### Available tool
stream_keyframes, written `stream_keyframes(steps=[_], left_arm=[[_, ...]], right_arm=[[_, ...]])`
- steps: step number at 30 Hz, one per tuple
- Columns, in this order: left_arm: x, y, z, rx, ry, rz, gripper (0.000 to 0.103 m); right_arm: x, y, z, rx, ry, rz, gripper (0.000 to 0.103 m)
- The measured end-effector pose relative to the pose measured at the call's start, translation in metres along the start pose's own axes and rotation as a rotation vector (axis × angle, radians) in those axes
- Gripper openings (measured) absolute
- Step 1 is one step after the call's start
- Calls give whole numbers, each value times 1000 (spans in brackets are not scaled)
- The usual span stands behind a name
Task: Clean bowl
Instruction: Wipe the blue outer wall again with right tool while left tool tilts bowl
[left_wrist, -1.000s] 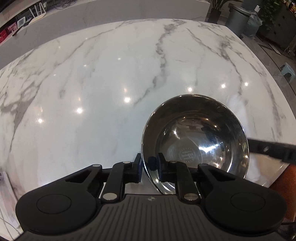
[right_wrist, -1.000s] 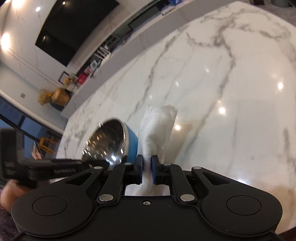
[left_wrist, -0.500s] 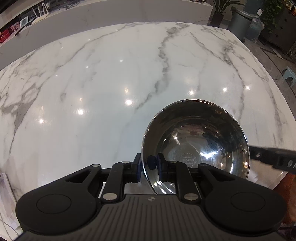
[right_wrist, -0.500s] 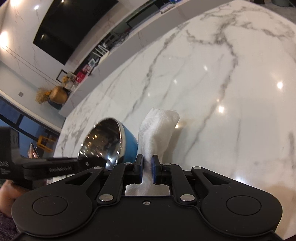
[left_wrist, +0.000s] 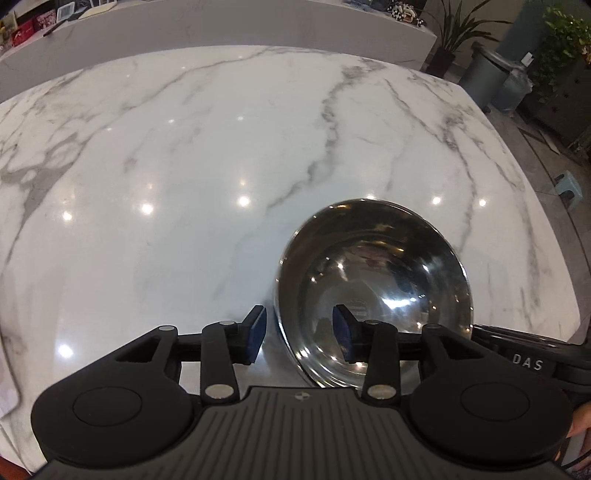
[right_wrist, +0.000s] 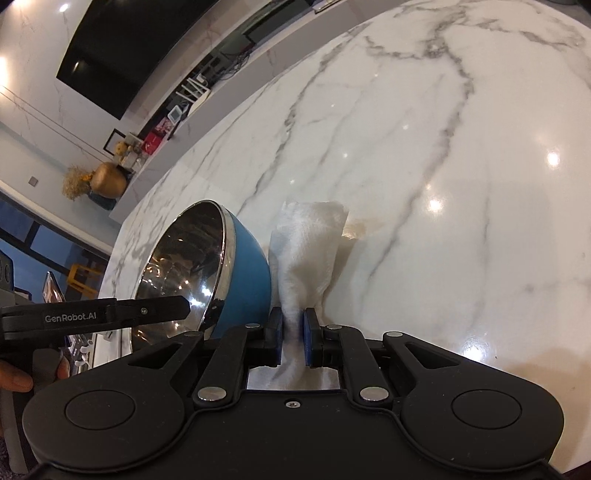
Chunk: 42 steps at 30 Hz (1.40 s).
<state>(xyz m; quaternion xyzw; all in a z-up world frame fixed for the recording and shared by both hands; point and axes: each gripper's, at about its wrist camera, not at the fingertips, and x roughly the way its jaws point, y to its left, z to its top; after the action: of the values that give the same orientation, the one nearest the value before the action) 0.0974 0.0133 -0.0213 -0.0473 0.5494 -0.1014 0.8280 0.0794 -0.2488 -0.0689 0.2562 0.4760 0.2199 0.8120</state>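
The bowl (left_wrist: 373, 291), steel inside and blue outside, sits on the white marble worktop (left_wrist: 184, 184) with its near rim between the left tongs (left_wrist: 299, 332), whose jaws are opening, the pads clear of the rim. The right tongs (right_wrist: 293, 339) are clamped on a white cloth (right_wrist: 308, 251), just beside the bowl's blue wall. Both tongs point steeply down. A hand (right_wrist: 14, 376) grips the left handle. Bare marble spreads beyond the bowl; the worktop's edge lies close to it.
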Motion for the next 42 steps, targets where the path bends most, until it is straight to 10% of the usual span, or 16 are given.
stream_keyframes(steps=[11,27,42], left_arm=[[1,-2,1,57,7,32,16],[10,-8,6,135,6,62,16],[13,-7,8,127,8,62,16]], right_arm=[[-3,10,-9,-46,27,1,9],[-29,5,21,-60,-86,10,9],[3,7,11,-77,-10,-19,9]])
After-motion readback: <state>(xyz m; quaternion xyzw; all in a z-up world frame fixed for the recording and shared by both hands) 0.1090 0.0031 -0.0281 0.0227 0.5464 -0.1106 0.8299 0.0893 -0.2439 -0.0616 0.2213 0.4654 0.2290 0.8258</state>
